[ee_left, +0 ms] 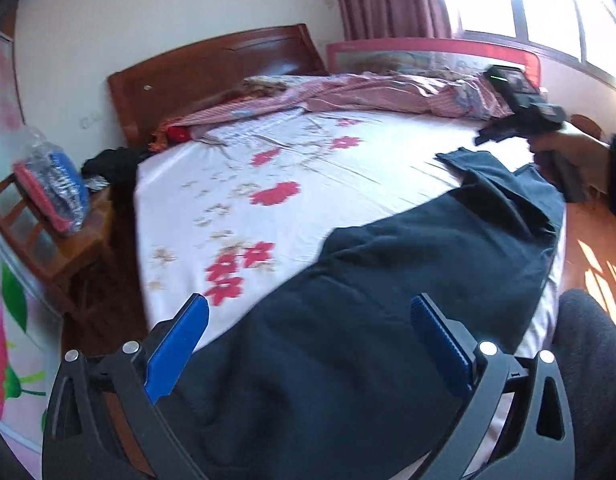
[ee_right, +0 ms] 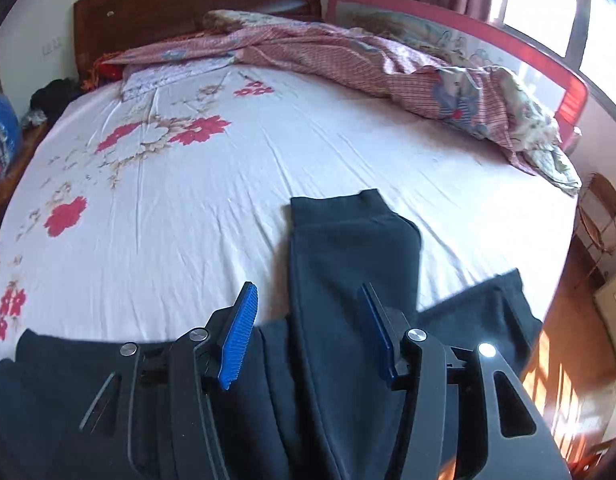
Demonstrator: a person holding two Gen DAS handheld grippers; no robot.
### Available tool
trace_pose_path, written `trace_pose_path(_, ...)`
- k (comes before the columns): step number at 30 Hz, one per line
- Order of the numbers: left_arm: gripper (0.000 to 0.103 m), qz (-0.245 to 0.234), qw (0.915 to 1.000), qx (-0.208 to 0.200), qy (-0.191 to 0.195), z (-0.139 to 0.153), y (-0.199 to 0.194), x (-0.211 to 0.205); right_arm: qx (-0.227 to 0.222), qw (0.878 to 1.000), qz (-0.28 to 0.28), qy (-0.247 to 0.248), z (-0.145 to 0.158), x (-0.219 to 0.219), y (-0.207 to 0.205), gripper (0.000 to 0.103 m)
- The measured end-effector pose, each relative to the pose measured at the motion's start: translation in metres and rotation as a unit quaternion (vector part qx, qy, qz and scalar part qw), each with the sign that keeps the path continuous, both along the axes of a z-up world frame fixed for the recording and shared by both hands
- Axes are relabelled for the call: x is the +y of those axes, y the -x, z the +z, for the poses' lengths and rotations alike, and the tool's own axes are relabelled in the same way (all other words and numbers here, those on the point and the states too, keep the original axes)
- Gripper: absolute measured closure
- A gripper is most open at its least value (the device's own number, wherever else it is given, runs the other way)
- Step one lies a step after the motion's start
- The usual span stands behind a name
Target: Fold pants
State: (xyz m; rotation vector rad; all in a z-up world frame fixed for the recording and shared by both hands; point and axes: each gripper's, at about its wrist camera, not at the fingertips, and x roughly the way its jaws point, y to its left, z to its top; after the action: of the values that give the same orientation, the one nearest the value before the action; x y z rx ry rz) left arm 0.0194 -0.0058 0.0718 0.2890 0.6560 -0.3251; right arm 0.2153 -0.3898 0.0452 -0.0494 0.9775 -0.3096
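Dark navy pants (ee_left: 388,280) lie along the near edge of the bed, on the white flowered sheet (ee_left: 248,168). My left gripper (ee_left: 308,320) is open above the wide end of the pants, its blue pads (ee_left: 180,344) spread wide and holding nothing. My right gripper (ee_right: 308,316) is open above one pant leg (ee_right: 348,248), which points toward the headboard; the other leg end (ee_right: 488,304) lies to its right near the bed edge. The right gripper also shows in the left wrist view (ee_left: 524,108), held in a hand above the far leg ends.
A crumpled pink checked quilt (ee_right: 348,60) lies along the headboard (ee_right: 180,4) and a red bed rail (ee_right: 488,44) on the right. A wooden stool (ee_left: 56,232) with bagged items stands left of the bed. Wooden floor (ee_right: 568,320) lies to the right.
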Motion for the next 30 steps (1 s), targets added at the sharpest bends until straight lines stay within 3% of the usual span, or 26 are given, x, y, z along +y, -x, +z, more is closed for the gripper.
trace_pose_path(1, 0.002, -0.006, 0.9999, 0.009, -0.003, -0.007, -0.001, -0.013, 0.01, 1.0, 0.001, 0.022, -0.009, -0.001, -0.018, 0.051)
trace_pose_path(4, 0.002, -0.028, 0.9981, 0.052, -0.018, -0.029, -0.001, -0.042, 0.053, 0.998, -0.007, 0.027, -0.035, -0.004, -0.052, 0.051)
trace_pose_path(10, 0.002, -0.043, 0.9947, 0.087, -0.033, -0.048, 0.003, -0.045, 0.1, 0.991, 0.026, 0.083, -0.074, 0.001, -0.06, 0.051)
trace_pose_path(11, 0.002, -0.038, 0.9944, 0.094, -0.032, -0.051, -0.001, -0.043, 0.094, 0.992, 0.026, 0.075, -0.074, -0.002, -0.06, 0.059)
trace_pose_path(12, 0.002, -0.033, 0.9939, 0.102, -0.029, -0.053, -0.004, -0.041, 0.095, 0.993, 0.025, 0.06, -0.075, -0.004, -0.06, 0.074)
trace_pose_path(14, 0.002, -0.025, 0.9927, 0.117, -0.017, -0.056, -0.01, -0.039, 0.086, 0.996, 0.017, 0.027, -0.07, -0.011, -0.059, 0.095)
trace_pose_path(17, 0.002, -0.024, 0.9918, 0.125, -0.014, -0.062, -0.012, -0.041, 0.03, 0.998, -0.008, -0.049, -0.042, -0.032, -0.046, 0.097)
trace_pose_path(19, 0.002, -0.025, 0.9919, 0.12, -0.033, -0.067, -0.012, -0.043, -0.019, 0.994, -0.032, -0.107, -0.017, -0.055, -0.029, 0.097)
trace_pose_path(23, 0.002, -0.018, 0.989, 0.135, -0.056, -0.086, -0.014, -0.04, -0.108, 0.968, -0.089, -0.21, 0.023, -0.117, 0.028, 0.097)
trace_pose_path(25, 0.002, -0.009, 0.9868, 0.151, -0.056, -0.094, -0.015, -0.034, -0.148, 0.944, -0.126, -0.265, 0.03, -0.156, 0.063, 0.097)
trace_pose_path(30, 0.002, -0.006, 0.9858, 0.163, -0.041, -0.096, -0.011, -0.024, -0.206, 0.89, -0.211, -0.347, 0.003, -0.238, 0.15, 0.097)
